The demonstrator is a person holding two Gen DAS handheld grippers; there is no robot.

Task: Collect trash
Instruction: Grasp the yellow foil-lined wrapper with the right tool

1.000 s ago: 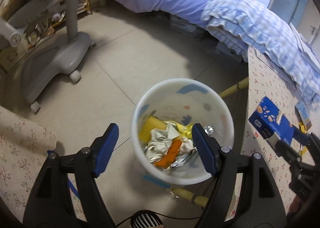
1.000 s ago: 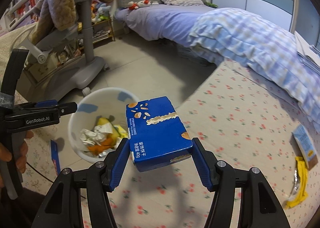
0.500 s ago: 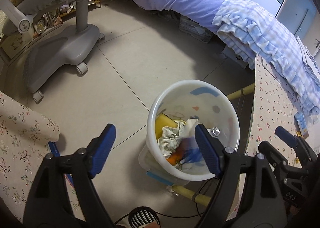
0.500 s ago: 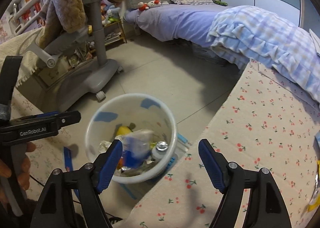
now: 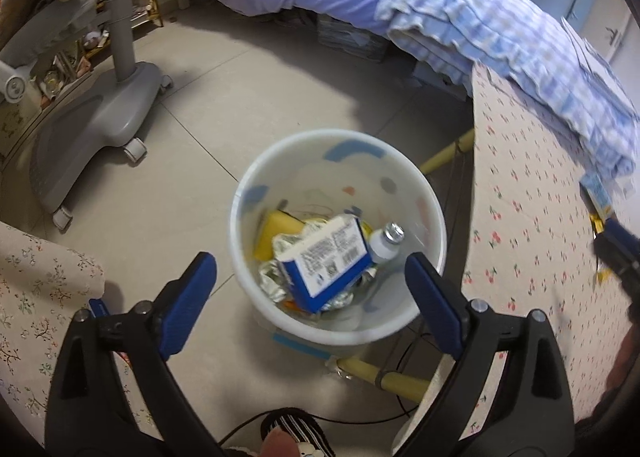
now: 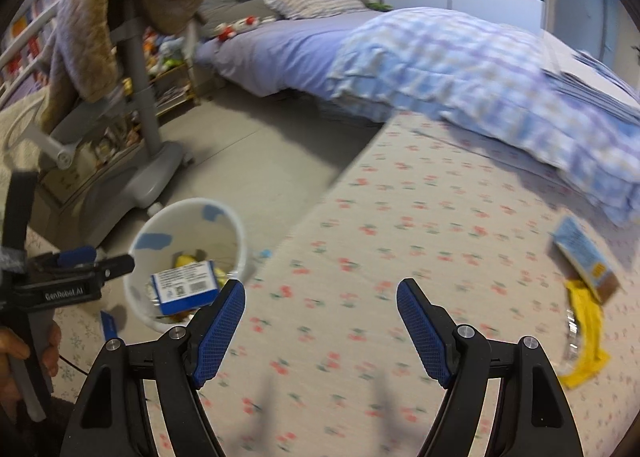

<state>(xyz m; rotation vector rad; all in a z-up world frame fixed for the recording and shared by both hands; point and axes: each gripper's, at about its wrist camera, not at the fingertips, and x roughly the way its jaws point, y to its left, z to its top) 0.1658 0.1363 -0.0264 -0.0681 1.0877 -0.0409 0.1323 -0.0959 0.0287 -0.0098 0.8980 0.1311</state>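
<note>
A white trash bin (image 5: 424,193) stands on the floor beside the table; it also shows in the right wrist view (image 6: 236,233). A blue box (image 5: 326,263) lies in it on crumpled foil, a yellow sponge and a small bottle; the box shows in the right wrist view too (image 6: 185,287). My left gripper (image 5: 310,293) is open and empty above the bin. My right gripper (image 6: 320,333) is open and empty over the cherry-print tablecloth (image 6: 400,257). A small blue carton (image 6: 582,253) and a yellow wrapper (image 6: 584,341) lie on the table at the right.
A grey wheeled chair base (image 5: 92,125) stands on the floor to the left. A bed with a blue checked quilt (image 6: 480,69) lies behind the table. A cable and yellow table legs (image 5: 384,375) run below the bin.
My right gripper opened and dropped the blue box into the bin, then swung right over the table. My left gripper stayed open above the bin.
</note>
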